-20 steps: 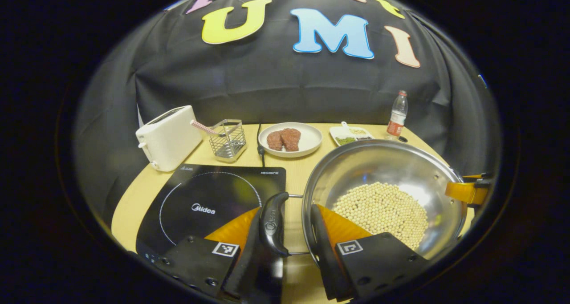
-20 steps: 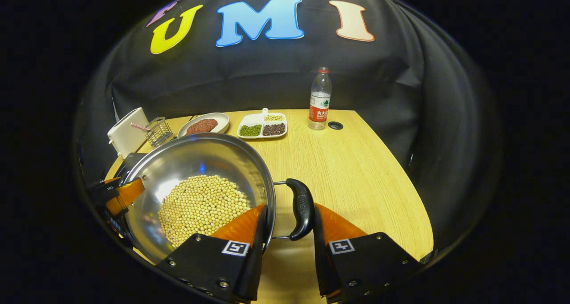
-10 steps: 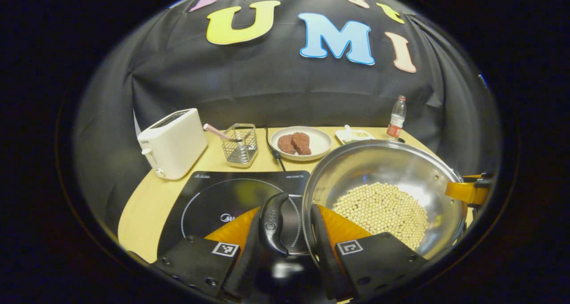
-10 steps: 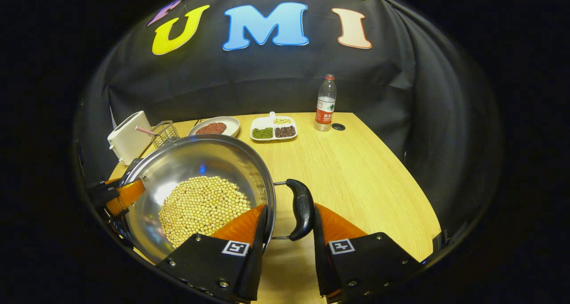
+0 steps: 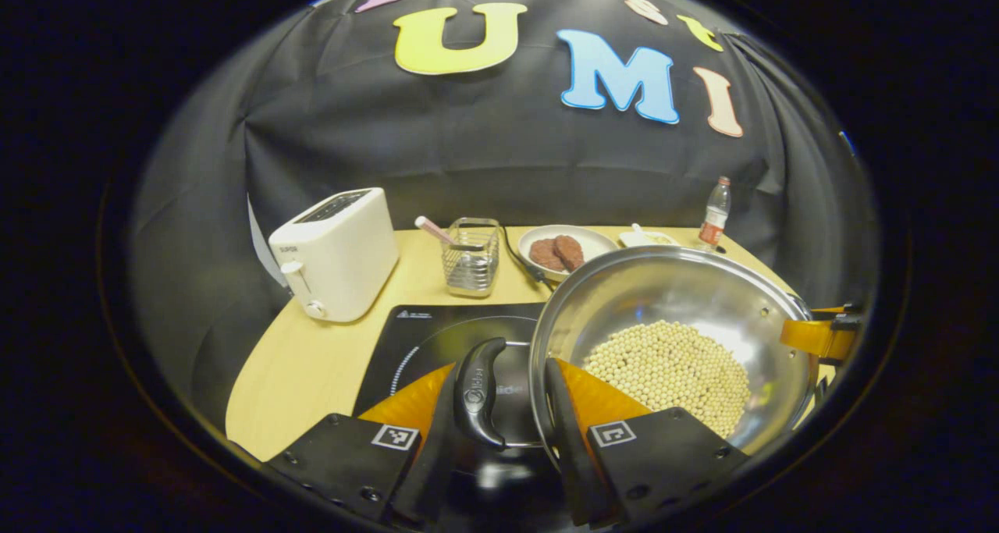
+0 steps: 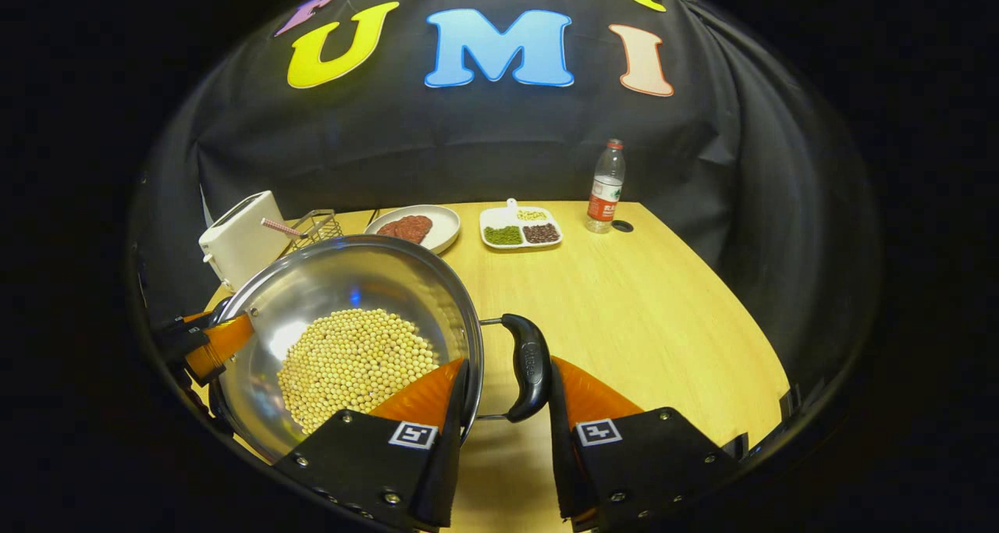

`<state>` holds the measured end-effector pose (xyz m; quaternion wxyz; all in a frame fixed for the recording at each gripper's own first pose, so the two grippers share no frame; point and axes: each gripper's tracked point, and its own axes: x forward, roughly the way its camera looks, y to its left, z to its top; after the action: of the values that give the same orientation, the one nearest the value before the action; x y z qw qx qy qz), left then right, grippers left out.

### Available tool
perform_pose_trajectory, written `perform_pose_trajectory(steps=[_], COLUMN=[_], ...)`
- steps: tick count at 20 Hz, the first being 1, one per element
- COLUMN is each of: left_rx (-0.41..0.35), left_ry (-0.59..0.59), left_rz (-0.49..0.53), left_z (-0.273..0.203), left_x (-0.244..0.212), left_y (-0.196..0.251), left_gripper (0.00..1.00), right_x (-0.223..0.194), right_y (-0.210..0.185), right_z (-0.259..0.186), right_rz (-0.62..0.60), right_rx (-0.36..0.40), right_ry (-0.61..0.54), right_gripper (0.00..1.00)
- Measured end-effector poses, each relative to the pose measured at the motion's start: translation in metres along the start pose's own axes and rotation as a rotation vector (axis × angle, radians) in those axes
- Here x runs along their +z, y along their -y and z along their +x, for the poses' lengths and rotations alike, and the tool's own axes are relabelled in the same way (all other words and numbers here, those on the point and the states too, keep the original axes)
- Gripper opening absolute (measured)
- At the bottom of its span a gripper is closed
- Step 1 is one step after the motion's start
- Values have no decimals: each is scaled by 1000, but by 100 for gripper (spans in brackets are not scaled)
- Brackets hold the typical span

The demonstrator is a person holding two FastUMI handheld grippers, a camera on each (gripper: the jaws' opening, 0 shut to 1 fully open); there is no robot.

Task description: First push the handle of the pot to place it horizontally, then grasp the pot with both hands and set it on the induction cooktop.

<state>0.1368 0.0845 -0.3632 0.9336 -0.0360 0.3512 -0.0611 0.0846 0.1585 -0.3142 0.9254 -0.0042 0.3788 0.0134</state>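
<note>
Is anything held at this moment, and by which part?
Yes: the pot of beans. The left gripper is closed on the pot's left side handle, and the right gripper on its right side handle.

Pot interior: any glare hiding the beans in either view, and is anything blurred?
Left gripper view: a bright glare patch on the pot wall right of the beans, which stay readable. Right gripper view: a similar glare left of the beans; both views sharp, edges fisheye-curved.

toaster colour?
White, clearest in the left gripper view: toaster.
</note>
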Motion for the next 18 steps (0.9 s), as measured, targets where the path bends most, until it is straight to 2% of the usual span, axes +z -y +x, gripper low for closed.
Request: perform_pose_trajectory(steps=[1, 4, 5, 6, 13, 15, 16, 18], left_rx=[4, 13, 17, 21, 52, 61, 68, 79], left_ry=[0, -2, -4, -8, -15, -19, -16, -20], left_rz=[-2, -4, -6, -8, -28, -36, -39, -40], left_z=[1, 4, 6, 7, 15, 18, 20, 22], left_x=[-1, -3, -4, -5, -7, -8, -7, -7], left_y=[-9, -37, -44, -53, -96, -108, -116, -126], left_gripper=[70, 62, 70, 62, 66, 66, 62, 65], right_x=[0, 2, 1, 2, 8, 10, 11, 13], right_y=[-9, -34, -42, -49, -92, -102, -107, -115], right_z=[1, 5, 7, 8, 24, 28, 31, 33], right_rz=[-3, -9, -12, -15, -40, -49, -49, -52], right_rx=[4, 12, 15, 18, 43, 50, 56, 62], right_ry=[1, 0, -3, -5, -15, -13, -13, -16], right_gripper=[50, 50, 50, 50, 50, 50, 50, 50])
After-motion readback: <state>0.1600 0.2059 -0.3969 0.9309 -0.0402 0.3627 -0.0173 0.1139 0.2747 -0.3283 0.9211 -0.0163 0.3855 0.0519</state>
